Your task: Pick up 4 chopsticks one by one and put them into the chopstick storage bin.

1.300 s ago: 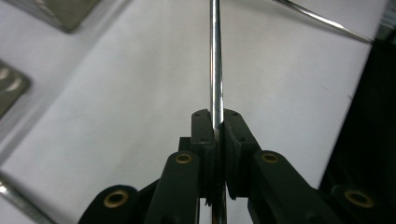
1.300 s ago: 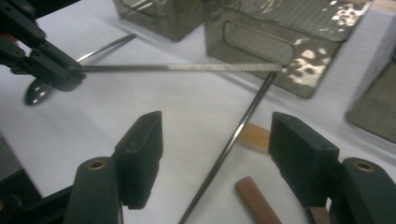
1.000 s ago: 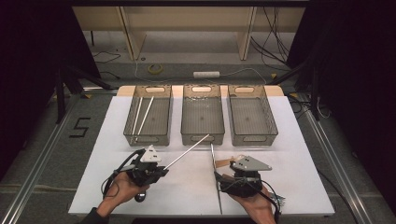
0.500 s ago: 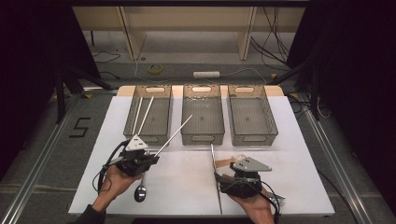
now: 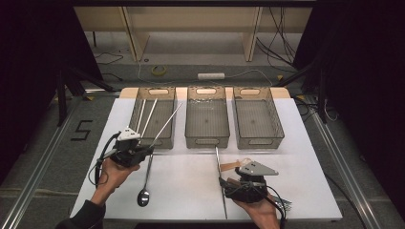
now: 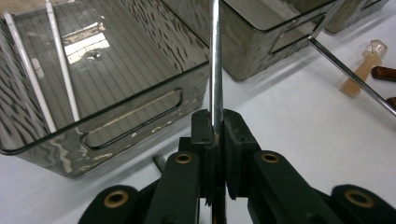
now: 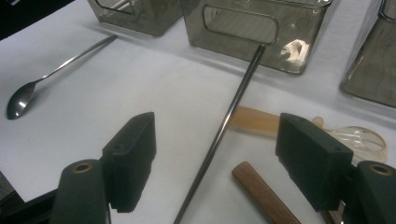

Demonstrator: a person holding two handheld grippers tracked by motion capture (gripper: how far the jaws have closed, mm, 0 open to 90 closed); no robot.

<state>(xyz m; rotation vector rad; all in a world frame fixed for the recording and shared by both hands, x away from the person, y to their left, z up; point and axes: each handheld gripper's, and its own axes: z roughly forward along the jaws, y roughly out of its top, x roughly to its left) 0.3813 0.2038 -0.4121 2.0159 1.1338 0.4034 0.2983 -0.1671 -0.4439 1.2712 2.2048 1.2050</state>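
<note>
The metal chopstick point(image 6: 215, 56) is clamped between the closed jaws of the left gripper point(image 5: 143, 151), held off the table and slanting up and away so that its far end reaches over the near rim of the left bin point(image 5: 167, 141). That bin already holds two white chopsticks point(image 5: 145, 116), leaning against its left side, so the sorting looks begun but far from finished: the held stick seems about to join them, though it has not yet been let go. The middle bin point(image 5: 205, 141) and the right bin point(image 5: 260, 141) both look empty. Left on the white table point(image 5: 186, 186) are a metal spoon point(image 5: 144, 190), lying near and just right of the left hand, a second metal chopstick point(image 5: 220, 179) running from the middle bin's near wall toward the near edge, a pale plastic spoon point(image 7: 355, 135) and a brown wooden handle point(image 7: 264, 192) close by the right hand. The right gripper point(image 7: 217, 161) rests low over that second chopstick with its jaws spread wide on either side of it, gripping nothing. By this showing, one piece is in hand and at least four more wait to be binned.
</note>
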